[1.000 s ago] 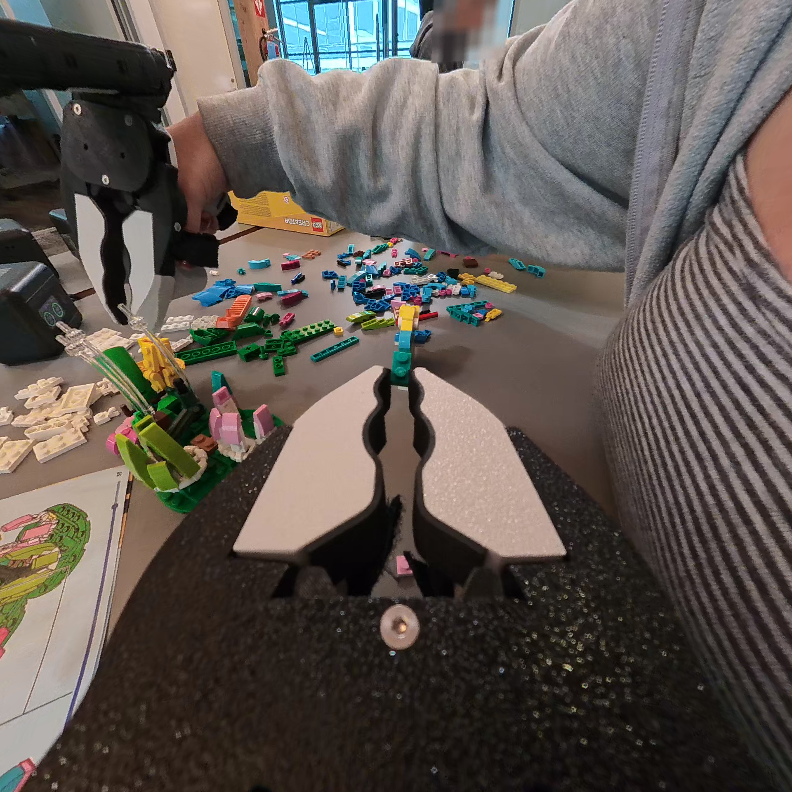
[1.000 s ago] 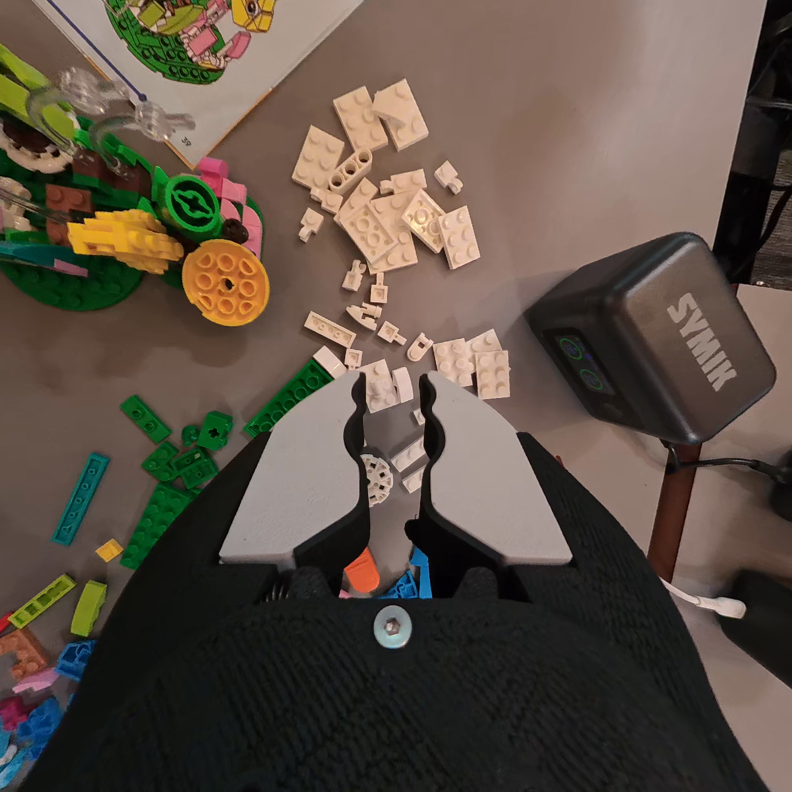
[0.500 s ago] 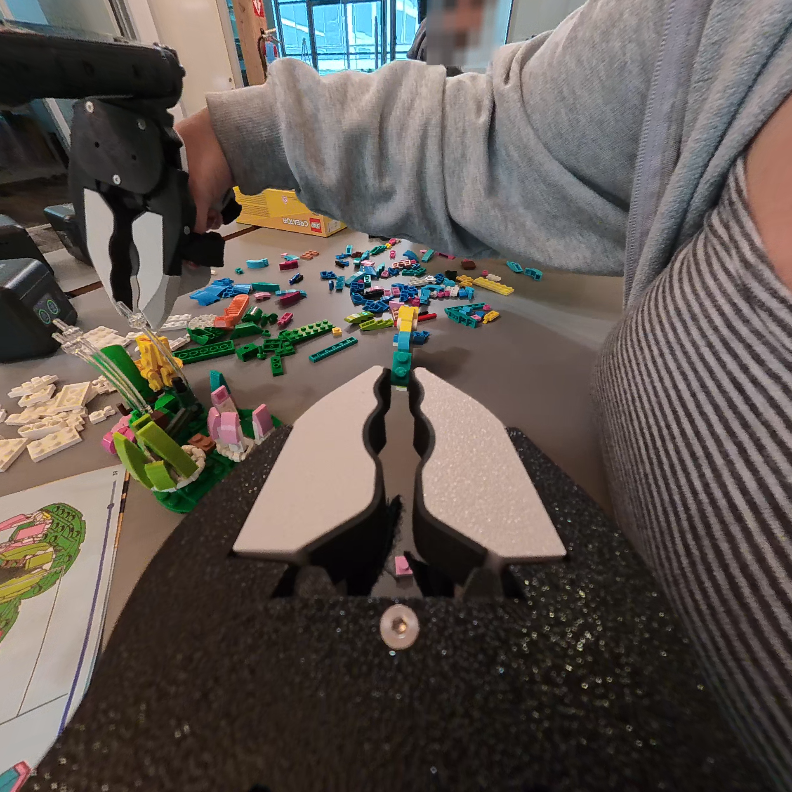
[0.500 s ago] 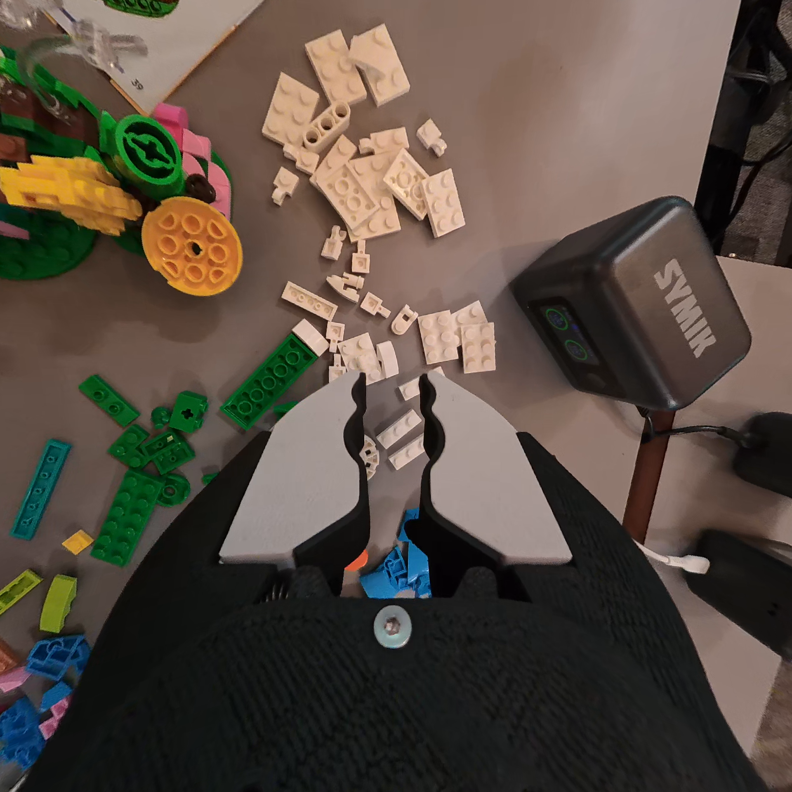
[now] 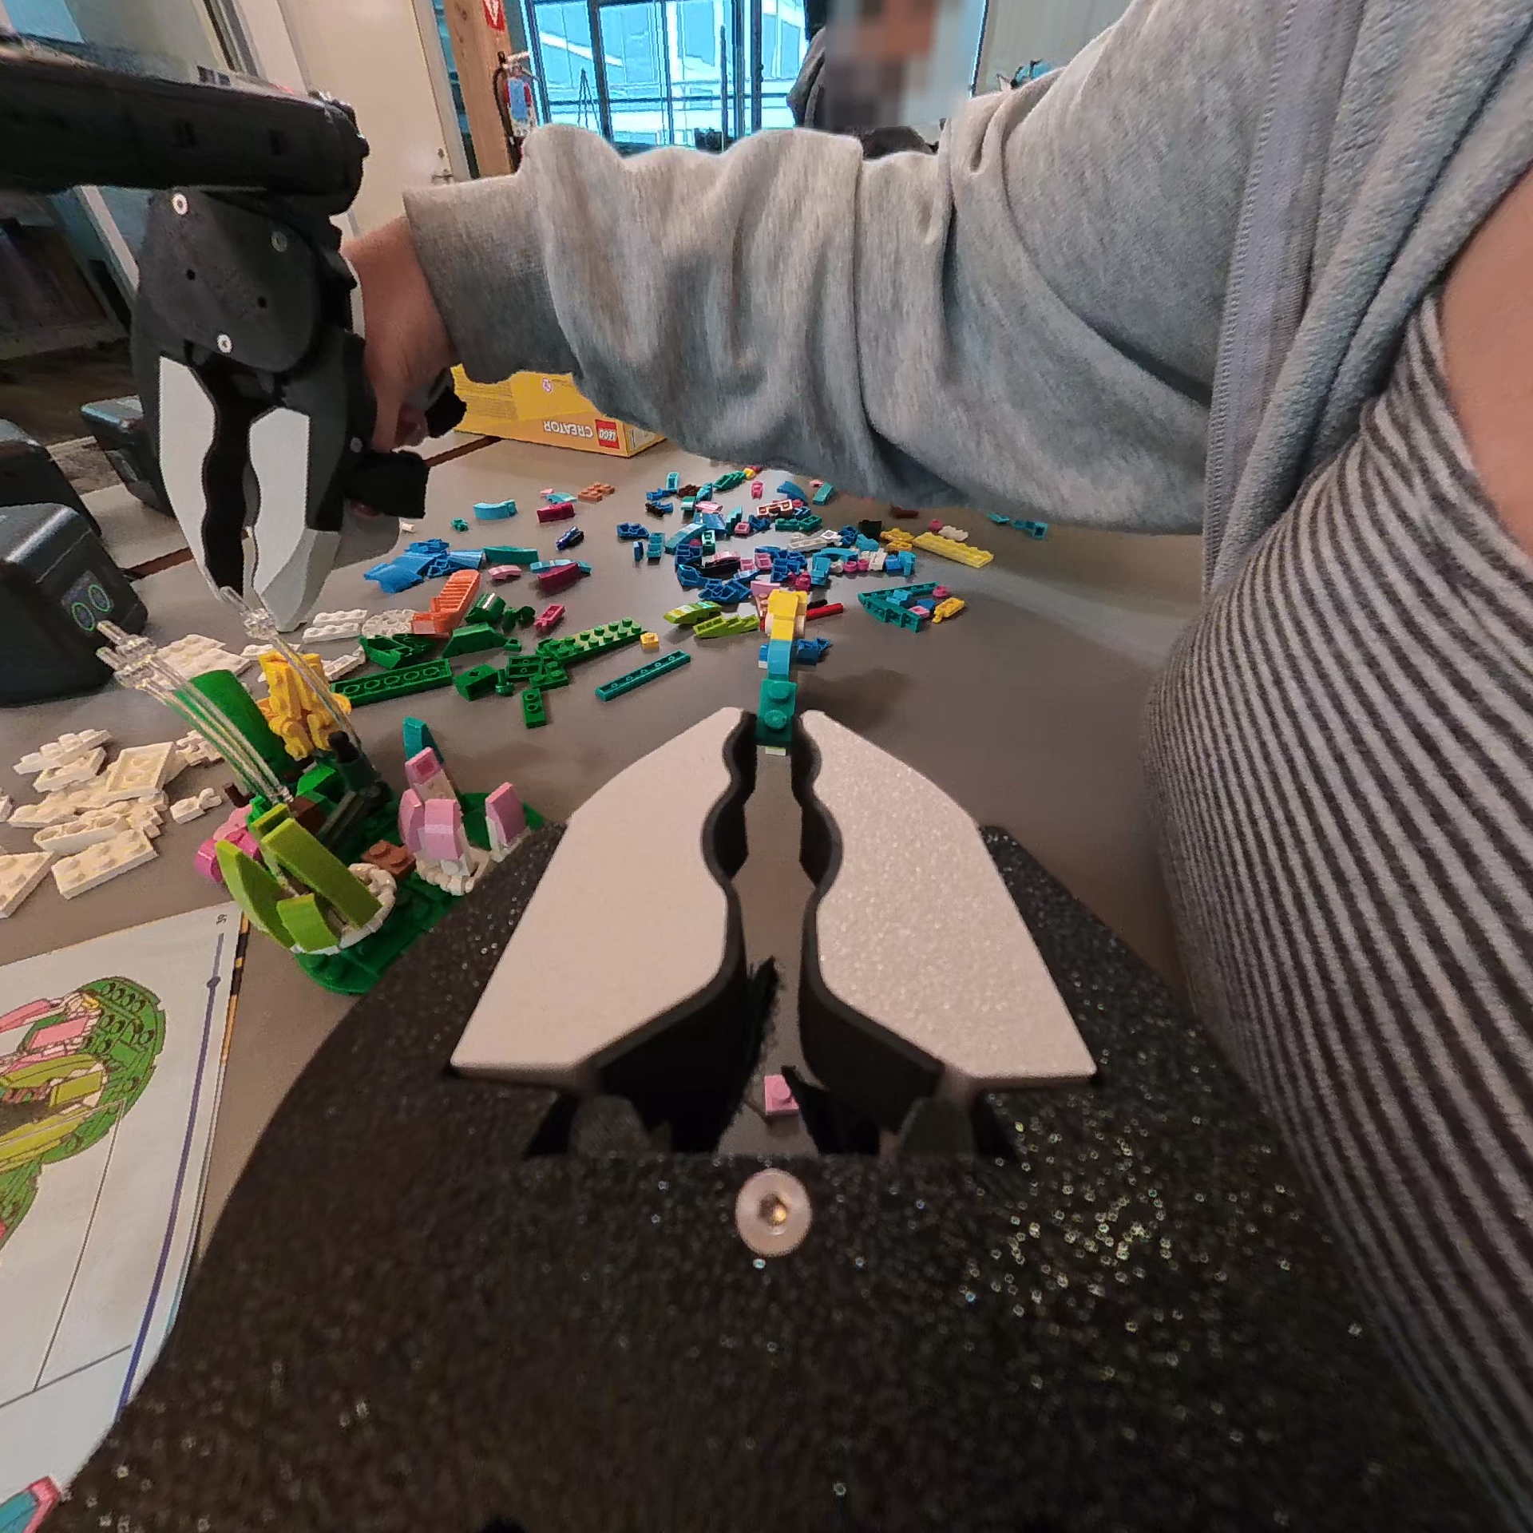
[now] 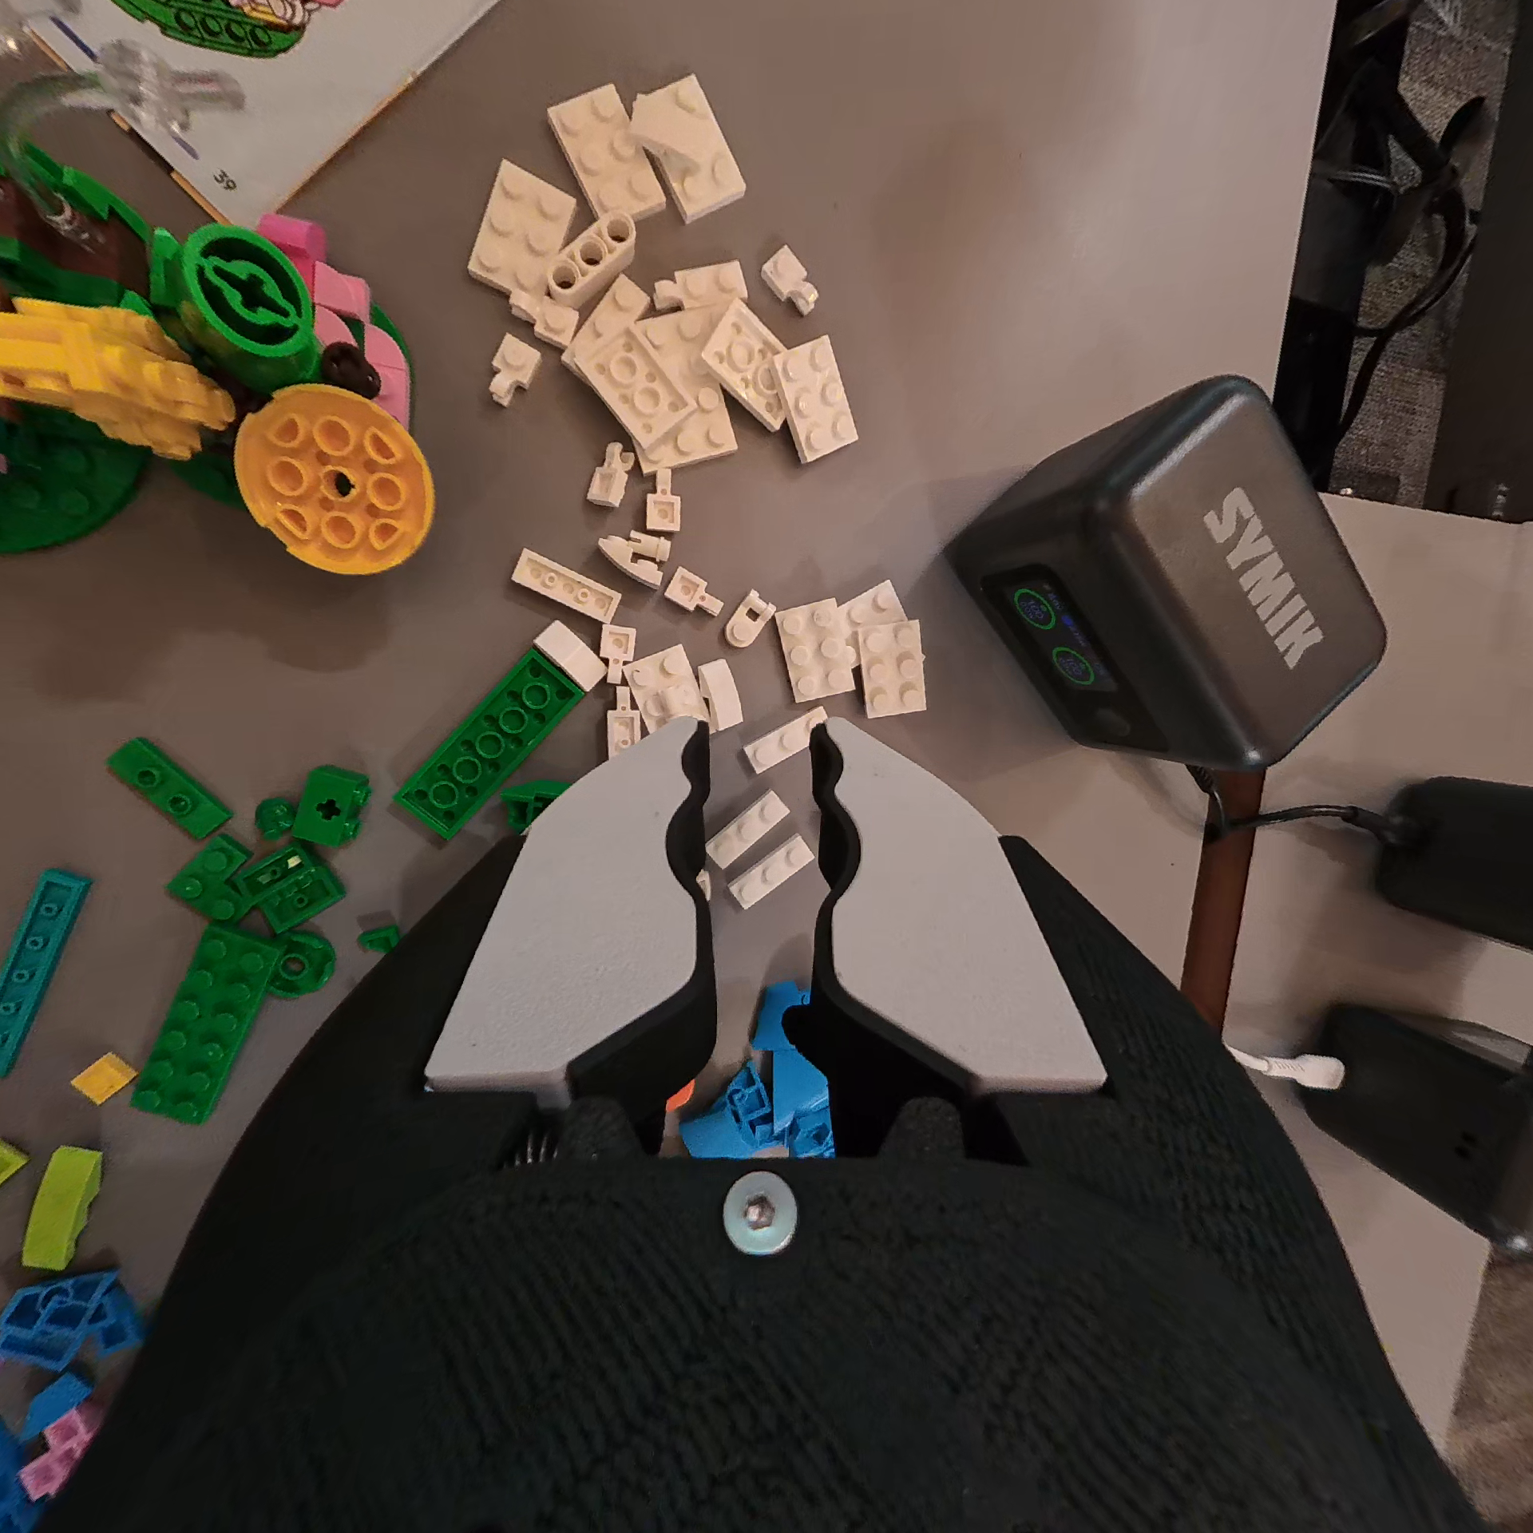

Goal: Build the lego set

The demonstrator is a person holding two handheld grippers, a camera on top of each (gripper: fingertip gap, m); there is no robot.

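Spreading across the grey worktop (image 6: 1037,207), loose bricks surround the half-built flower model (image 5: 332,846). The right gripper (image 6: 759,734) hovers, jaws apart and empty, over small white plates (image 6: 751,825); closing may catch several. The left gripper (image 5: 776,730) pinches a teal-yellow brick strip (image 5: 780,664), which might pivot loose.

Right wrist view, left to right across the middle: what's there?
Yellow disc → white pieces → dark box. Right tool open above the small white plates.
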